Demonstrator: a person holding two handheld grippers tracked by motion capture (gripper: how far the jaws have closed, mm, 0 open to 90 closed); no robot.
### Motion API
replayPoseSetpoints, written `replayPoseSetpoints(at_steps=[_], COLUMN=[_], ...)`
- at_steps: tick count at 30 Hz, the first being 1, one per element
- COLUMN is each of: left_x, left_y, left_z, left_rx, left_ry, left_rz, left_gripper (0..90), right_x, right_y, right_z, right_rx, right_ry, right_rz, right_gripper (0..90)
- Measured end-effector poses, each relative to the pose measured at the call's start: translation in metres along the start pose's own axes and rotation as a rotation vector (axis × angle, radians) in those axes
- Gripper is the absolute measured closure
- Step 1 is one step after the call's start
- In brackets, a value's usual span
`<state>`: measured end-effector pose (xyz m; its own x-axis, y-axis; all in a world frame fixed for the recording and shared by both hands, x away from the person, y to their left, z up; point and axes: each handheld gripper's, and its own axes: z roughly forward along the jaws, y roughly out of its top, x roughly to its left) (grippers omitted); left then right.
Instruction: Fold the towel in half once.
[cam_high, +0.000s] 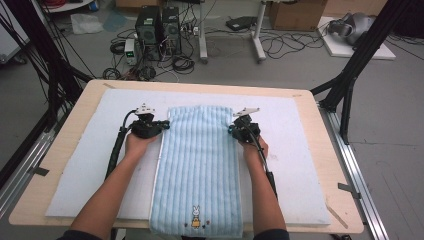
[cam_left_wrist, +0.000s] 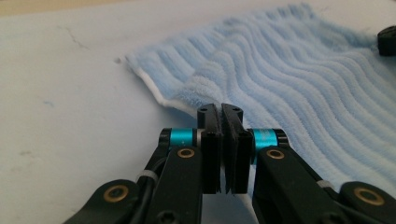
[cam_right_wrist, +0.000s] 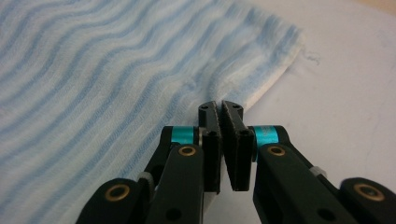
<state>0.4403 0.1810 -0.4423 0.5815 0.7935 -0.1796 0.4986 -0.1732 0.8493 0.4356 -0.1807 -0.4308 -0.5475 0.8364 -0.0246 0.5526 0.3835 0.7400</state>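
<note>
I have the light blue striped towel (cam_high: 199, 165) laid out flat and lengthwise down the middle of the white foam mat (cam_high: 85, 165) that covers the desk (cam_high: 60, 145), its near end with the little embroidered rabbit (cam_high: 196, 216) hanging just over the desk's front edge. It lies that way, I judge, so that both long edges are free to be taken near the far corners, one by each hand, for a fold or a lift.

My left tool (cam_high: 161, 125) sits at the towel's left edge near the far end, lying low along the mat and pointing in toward the cloth. In the left gripper view the left tool (cam_left_wrist: 224, 112) has its jaws pressed together, and the white-hemmed edge of the towel (cam_left_wrist: 299, 88) bunches up into a small ridge right at the tips, so I read it as pinching that edge.

The middle of the towel lies smooth and undisturbed between the two hands.

My right tool (cam_high: 232, 129) mirrors it at the towel's right edge, about level with the left one. In the right gripper view the right tool (cam_right_wrist: 220, 109) is closed too, with barely a slit between the pads, and the towel (cam_right_wrist: 116, 70) puckers where its hem meets the tips. I take that as a grip on the edge, though how much cloth is caught I cannot tell.

Holding both edges at matching points should keep the far end square when I move.
</note>
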Motion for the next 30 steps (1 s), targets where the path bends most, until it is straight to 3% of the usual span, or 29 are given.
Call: replayPoseSetpoints(at_steps=[2,6,10,20,24,28,30], left_x=[0.0,0.0,-0.005,-0.022,-0.029,-0.037,-0.04], left_y=[-0.001,-0.002,-0.002,-0.018,-0.025,-0.033,-0.038], left_z=[-0.002,-0.007,-0.018,-0.044,-0.054,-0.066,-0.071], left_rx=[0.008,0.011,-0.03,-0.048,-0.049,-0.057,-0.071], left_ry=[-0.016,-0.048,-0.066,-0.106,-0.136,-0.152,-0.156], left_rz=[0.0,0.008,0.022,0.05,0.059,0.088,0.08], left_gripper=[86.0,85.9,85.8,85.5,85.5,85.5,85.4], right_x=[-0.001,0.003,0.003,0.014,0.021,0.027,0.029], right_y=[0.001,-0.004,-0.007,-0.018,-0.027,-0.037,-0.042], right_z=[-0.001,-0.005,-0.014,-0.038,-0.048,-0.059,-0.064], right_rx=[-0.034,-0.029,-0.056,-0.07,-0.057,-0.082,-0.089], right_ry=[0.02,0.043,0.08,0.146,0.176,0.194,0.206], right_rz=[0.029,0.023,0.056,0.011,0.022,0.017,0.022], right_gripper=[86.2,86.2,86.1,85.6,85.1,85.1,85.1])
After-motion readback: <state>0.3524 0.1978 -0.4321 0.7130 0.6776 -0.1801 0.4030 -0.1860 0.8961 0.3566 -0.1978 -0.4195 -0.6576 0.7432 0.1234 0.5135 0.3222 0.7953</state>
